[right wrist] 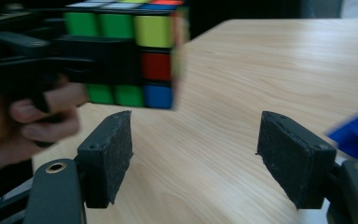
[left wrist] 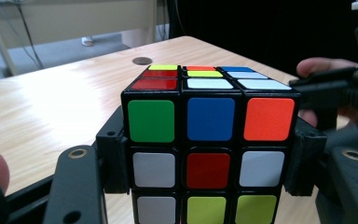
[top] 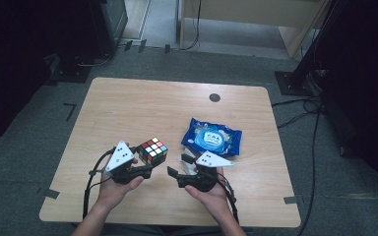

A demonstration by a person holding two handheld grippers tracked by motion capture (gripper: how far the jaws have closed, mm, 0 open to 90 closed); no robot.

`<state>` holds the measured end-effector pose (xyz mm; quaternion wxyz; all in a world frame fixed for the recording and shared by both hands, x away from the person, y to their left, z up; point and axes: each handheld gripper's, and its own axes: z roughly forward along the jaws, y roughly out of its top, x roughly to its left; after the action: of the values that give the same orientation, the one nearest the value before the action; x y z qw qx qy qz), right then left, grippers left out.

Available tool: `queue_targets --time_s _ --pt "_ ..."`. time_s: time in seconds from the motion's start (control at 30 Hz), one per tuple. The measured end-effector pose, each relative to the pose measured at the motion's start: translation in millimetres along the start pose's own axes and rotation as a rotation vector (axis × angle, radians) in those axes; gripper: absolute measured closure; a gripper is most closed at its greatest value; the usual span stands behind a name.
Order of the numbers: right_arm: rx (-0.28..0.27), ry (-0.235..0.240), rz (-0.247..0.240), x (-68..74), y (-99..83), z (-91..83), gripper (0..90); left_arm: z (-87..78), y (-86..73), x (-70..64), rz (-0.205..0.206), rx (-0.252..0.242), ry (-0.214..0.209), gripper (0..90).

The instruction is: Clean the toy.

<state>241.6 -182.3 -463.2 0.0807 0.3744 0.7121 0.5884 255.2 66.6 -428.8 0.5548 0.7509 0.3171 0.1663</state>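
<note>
A scrambled Rubik's cube (top: 152,151) is held just above the wooden table (top: 142,108), near its front middle. My left gripper (top: 151,157) is shut on it, one pad on each side of the cube (left wrist: 209,140); a black pad (left wrist: 114,161) presses its left face. In the right gripper view the cube (right wrist: 135,46) hangs at upper left, still gripped. My right gripper (top: 178,165) stands open just right of the cube, its jaws wide apart (right wrist: 193,158) over bare wood with nothing between them.
A blue pack of wet wipes (top: 211,137) lies right of centre, just beyond my right hand, and its corner (right wrist: 354,135) shows beside the right jaw. A dark round grommet (top: 214,97) sits near the far edge. Cables trail over the floor on the right.
</note>
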Motion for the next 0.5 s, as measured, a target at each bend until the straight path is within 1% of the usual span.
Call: queue_targets --time_s 0.07,0.13,0.2,0.3,0.4,0.43,0.5 --pt "-0.006 0.014 -0.031 11.2 0.5 4.8 25.7 0.6 0.7 -0.7 -0.024 -0.001 -0.01 34.5" --pt "-0.013 0.02 -0.053 20.6 1.7 7.2 24.6 0.8 0.7 -1.1 -0.031 -0.001 -0.019 34.5" --pt "-0.024 0.013 -0.066 27.0 3.9 8.2 24.4 1.2 0.7 -2.2 -0.036 -0.001 -0.026 34.5" --pt "-0.045 0.004 -0.07 32.4 6.2 8.3 24.4 2.2 1.0 -3.8 -0.038 0.001 -0.034 34.5" --pt "-0.05 -0.005 -0.076 36.3 6.3 9.1 24.2 3.7 0.6 -5.2 -0.041 0.0 -0.035 34.5" --pt "-0.052 -0.015 -0.081 36.9 6.1 9.5 24.4 3.8 0.6 -5.3 -0.043 0.0 -0.035 34.5" --pt "-0.05 -0.021 -0.071 37.5 5.4 10.9 24.7 3.8 0.7 -5.1 -0.047 0.001 -0.042 34.5"
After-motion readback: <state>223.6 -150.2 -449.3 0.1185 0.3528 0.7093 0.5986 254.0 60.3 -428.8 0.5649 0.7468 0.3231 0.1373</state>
